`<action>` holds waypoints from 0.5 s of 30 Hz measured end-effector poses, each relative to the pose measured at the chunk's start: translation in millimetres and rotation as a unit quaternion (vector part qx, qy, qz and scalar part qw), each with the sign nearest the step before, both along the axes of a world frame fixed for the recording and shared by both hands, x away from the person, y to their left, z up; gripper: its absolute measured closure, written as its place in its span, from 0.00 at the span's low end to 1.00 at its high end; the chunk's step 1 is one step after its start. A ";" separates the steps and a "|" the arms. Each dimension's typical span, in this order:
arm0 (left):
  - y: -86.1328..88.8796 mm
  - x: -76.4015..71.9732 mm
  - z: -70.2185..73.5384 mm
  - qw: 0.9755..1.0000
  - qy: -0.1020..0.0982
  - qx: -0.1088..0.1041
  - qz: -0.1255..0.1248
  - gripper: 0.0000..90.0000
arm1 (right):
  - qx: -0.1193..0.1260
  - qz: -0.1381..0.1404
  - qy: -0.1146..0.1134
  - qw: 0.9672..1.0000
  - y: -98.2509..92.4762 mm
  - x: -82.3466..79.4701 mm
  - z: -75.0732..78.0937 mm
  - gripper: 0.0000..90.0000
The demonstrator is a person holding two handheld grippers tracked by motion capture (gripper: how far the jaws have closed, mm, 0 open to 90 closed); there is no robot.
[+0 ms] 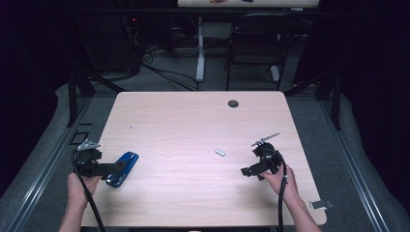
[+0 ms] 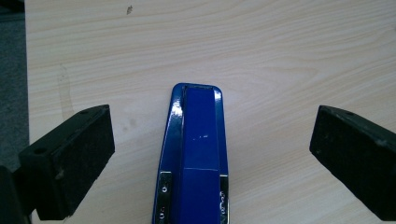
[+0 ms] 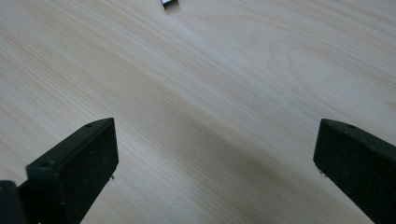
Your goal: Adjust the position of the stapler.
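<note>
Left gripper (image 2: 212,154): jaws spread wide, nothing clamped. Blue stapler (image 2: 194,154) lies flat on the counter (image 2: 289,56) midway between the two jaws, long axis running straight away from the gripper, rounded nose at the far end. Clear gap of bare wood between stapler and each jaw pad; no contact on either side. Chrome side rails of the stapler visible at the near end.

High view: left gripper (image 1: 113,167) sits at the near-left part of the counter (image 1: 193,121), held in the person's left hand (image 1: 80,186), jaws pointing toward the stapler (image 1: 123,168), which lies at a slant directly ahead of it.

Right gripper (image 3: 215,168): jaws likewise fully apart, empty, bare wood beneath and between them. Small silver-grey piece (image 3: 170,3) lies on the counter (image 3: 233,70) well ahead of this gripper, slightly to the left of its centre line, cut by the upper frame edge; what it is cannot be made out.

High view: right gripper (image 1: 246,171) held in the right hand (image 1: 278,181) at the near-right part of the counter. Small piece (image 1: 220,152) lies apart from it, between the two grippers, nearer the right one. Stapler and small piece well apart.
</note>
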State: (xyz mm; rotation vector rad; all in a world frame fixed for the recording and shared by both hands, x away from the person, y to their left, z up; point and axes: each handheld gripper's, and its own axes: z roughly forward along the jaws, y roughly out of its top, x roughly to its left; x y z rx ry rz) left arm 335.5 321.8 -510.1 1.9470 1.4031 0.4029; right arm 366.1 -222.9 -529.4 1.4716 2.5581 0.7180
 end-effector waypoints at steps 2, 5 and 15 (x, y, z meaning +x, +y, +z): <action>-0.4 0.4 0.2 1.000 0.003 -0.002 -0.002 0.00 | 0.003 0.000 0.001 1.000 0.0 -0.1 -0.9 0.00; -2.0 2.2 -0.8 1.000 0.008 -0.001 -0.005 0.00 | -0.004 0.005 0.000 1.000 -1.4 -0.6 -0.2 0.00; -13.1 7.5 -5.8 0.999 0.035 0.034 0.001 0.12 | 0.009 0.002 0.002 1.000 -6.0 -3.9 -0.1 0.00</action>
